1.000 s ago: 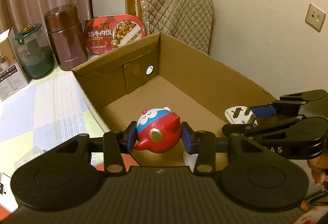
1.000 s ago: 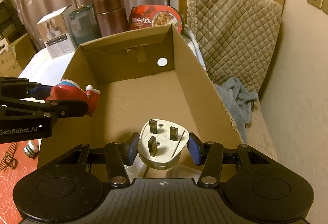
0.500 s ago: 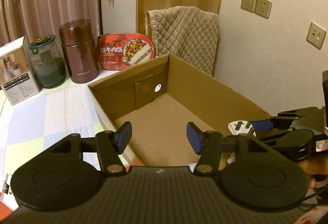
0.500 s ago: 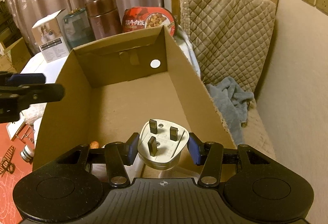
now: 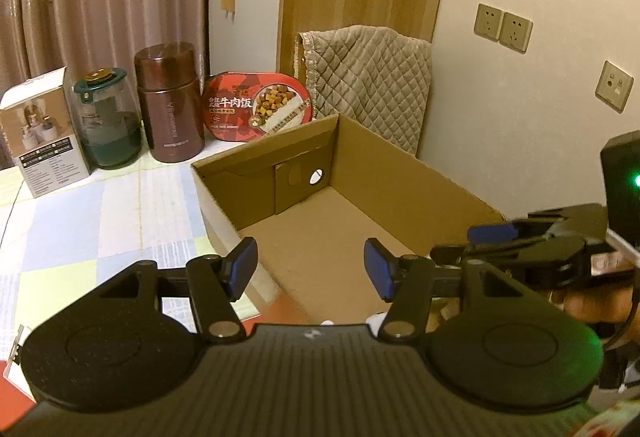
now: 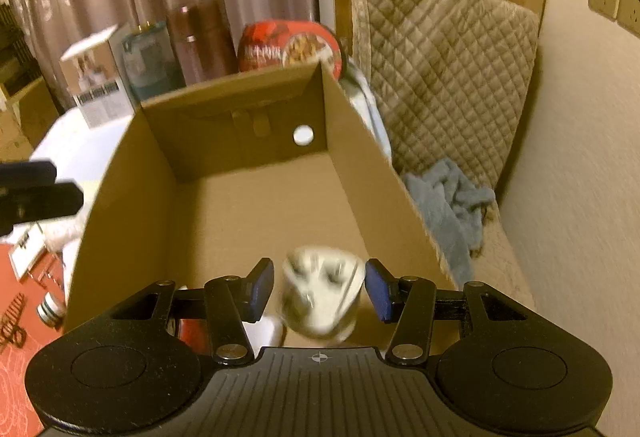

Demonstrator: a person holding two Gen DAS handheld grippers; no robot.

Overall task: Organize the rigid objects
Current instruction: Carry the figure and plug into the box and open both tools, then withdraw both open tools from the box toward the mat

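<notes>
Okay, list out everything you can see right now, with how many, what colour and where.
cardboard box: one, brown, open, centre
plug: one, white, blurred, between the right pads
canister: one, brown, behind box
glass jar: one, green lid, left of canister
carton: one, white, far left
meal tray: one, red, behind box
quilted cover: one, beige, by wall
towel: one, grey-blue, right of box
wall sockets: three, beige, right wall
left gripper: black, jaws have just been opening, nothing between
right gripper: black, grip unclear
hand: one, behind right gripper
</notes>
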